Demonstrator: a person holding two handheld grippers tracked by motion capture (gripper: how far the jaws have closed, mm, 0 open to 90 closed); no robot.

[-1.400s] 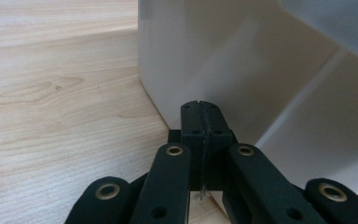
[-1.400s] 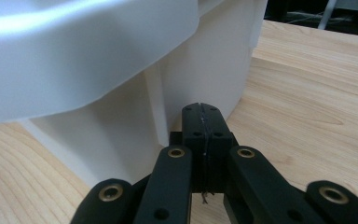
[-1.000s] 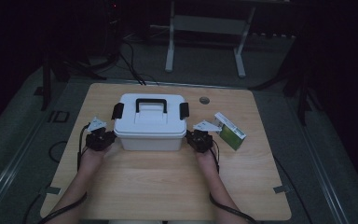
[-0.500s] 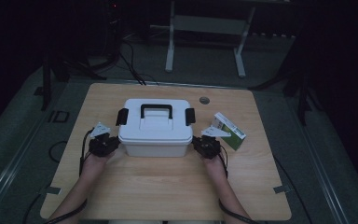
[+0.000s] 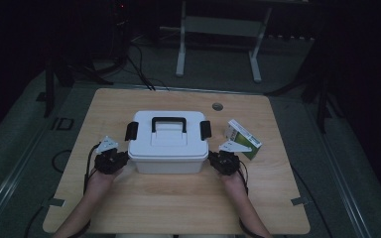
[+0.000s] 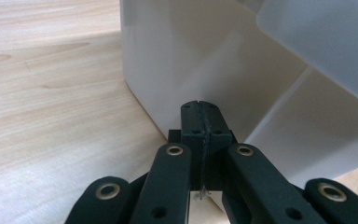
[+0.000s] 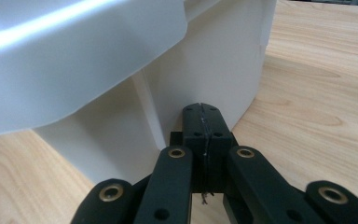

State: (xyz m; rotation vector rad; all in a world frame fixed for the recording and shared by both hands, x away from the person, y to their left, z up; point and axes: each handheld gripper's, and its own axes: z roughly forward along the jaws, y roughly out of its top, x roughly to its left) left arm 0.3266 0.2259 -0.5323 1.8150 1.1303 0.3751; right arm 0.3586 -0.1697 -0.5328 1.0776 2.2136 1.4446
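A white plastic box (image 5: 168,144) with a black handle and black side latches stands in the middle of the wooden table (image 5: 178,208). My left gripper (image 5: 123,158) is at the box's left end, jaws shut with nothing between them, tips against the white wall (image 6: 177,60) under the lid's rim. My right gripper (image 5: 212,158) mirrors it at the right end, also shut and empty, tips at the box wall (image 7: 214,60) below the overhanging lid (image 7: 74,60). In the gripper views the left gripper (image 6: 199,107) and the right gripper (image 7: 201,109) each meet the box low on its side.
A small green and white carton (image 5: 244,138) lies on the table just right of the box, behind my right gripper. A round grommet hole (image 5: 217,106) sits near the far edge. Dark floor with cables and a metal stand lies beyond the table.
The white box has slid toward the near edge of the table, with both shut grippers moving along at its two ends. The green carton has stayed in place.
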